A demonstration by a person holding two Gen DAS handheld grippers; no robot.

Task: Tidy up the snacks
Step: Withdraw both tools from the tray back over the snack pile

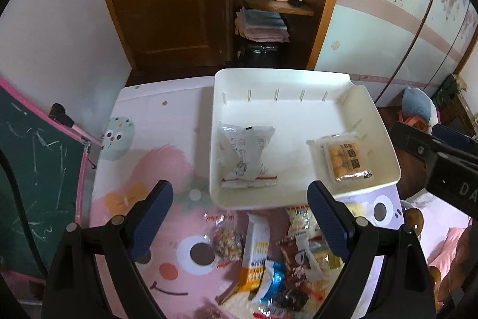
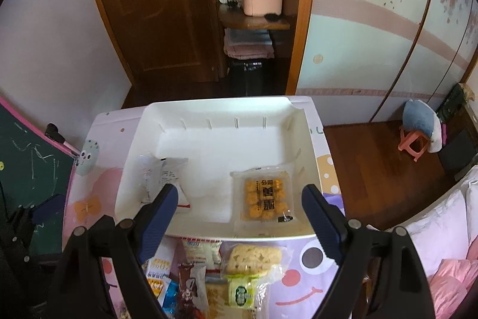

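While both claws hang above the pink cartoon-printed table, I see the left gripper spread wide with nothing between its blue pads, and the right gripper equally wide and empty. The white tray sits at the far side of the table and holds two packets well apart: a crumpled silvery-white packet toward its left wall and a clear packet of golden biscuits near its right wall. In the right wrist view my left finger covers the lower end of the silvery-white packet, so I cannot read its print there.

The loose snack pile lies on the table just in front of the tray's near rim. I can pick out a clear bag of nuts, a white-and-orange wrapper, a blue wrapper and a dark brown wrapper overlapping one another (their labels are too blurred to read). A pale rice-cake packet with a green label shows plainly in the right wrist view, but in the left wrist view it is mostly behind the right finger. The lowest packets are cut off by the frame edge. The right gripper's black body intrudes at the left wrist view's right edge.
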